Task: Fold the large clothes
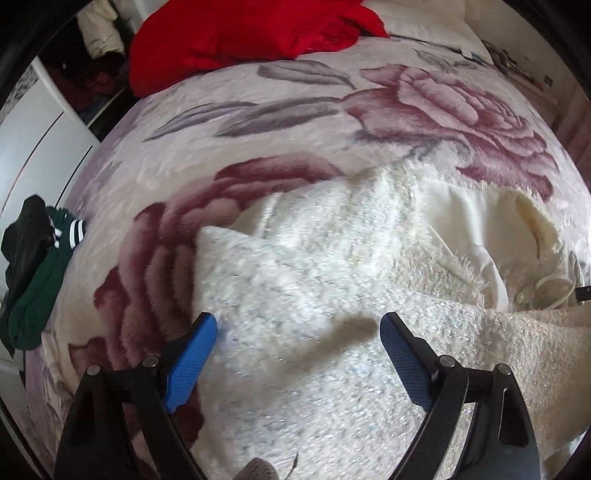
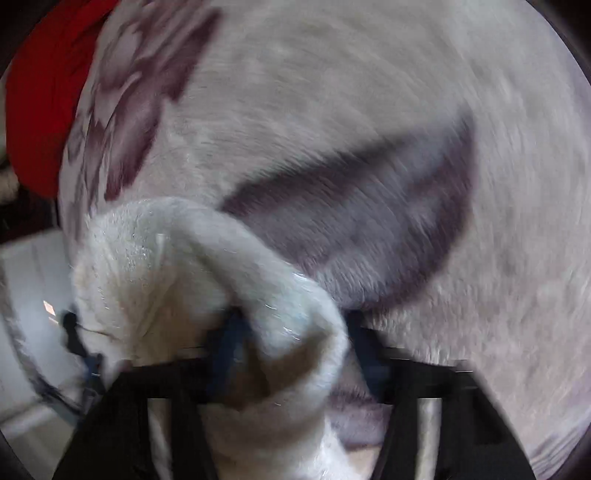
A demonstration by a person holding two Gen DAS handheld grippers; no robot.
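Note:
A fluffy white garment [image 1: 314,280] with glittery threads lies crumpled on a bed with a rose-patterned blanket [image 1: 295,122]. My left gripper [image 1: 299,332] hangs just above the garment with its blue pads [image 1: 192,354] wide apart and nothing between them. In the blurred right wrist view a fold of the same white garment [image 2: 207,280] bunches over and between my right gripper's fingers [image 2: 291,332]; the jaws stand partly apart and the cloth hides the grip.
A red blanket [image 1: 236,40] lies at the head of the bed beside a white pillow [image 1: 424,18]. A green and black garment [image 1: 33,273] hangs at the bed's left edge. A white wardrobe [image 1: 33,147] stands to the left.

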